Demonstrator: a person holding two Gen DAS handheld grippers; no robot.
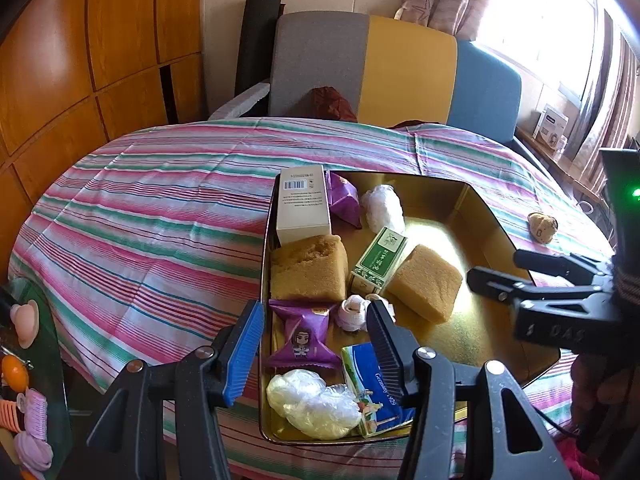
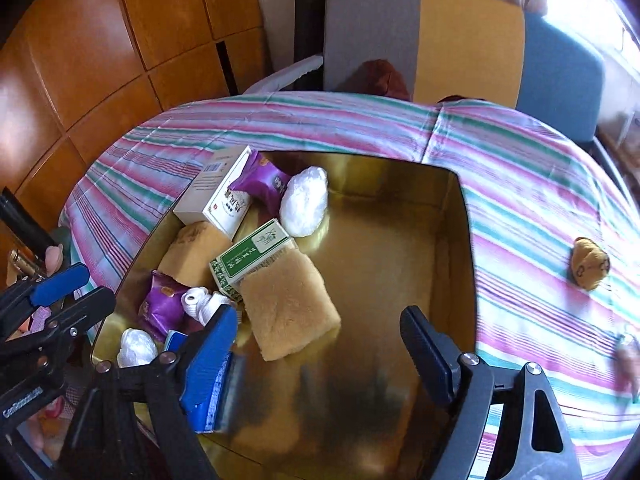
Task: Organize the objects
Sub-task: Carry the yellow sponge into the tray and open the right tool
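Both jaws stood spread and empty over the gold tray (image 2: 466, 240); you seemed between picks, and the brown toy (image 2: 590, 264) on the table needed fetching.

Only clear print I can read is "Germany 1929" on the blue carton (image 1: 374, 390) at the near end of the gold tray (image 1: 486, 216). My right gripper (image 1: 496, 272) has raised letters that look like "DAS". The white box (image 1: 302, 202) has a barcode, but its digits and the green box (image 1: 378, 260) characters are too small.
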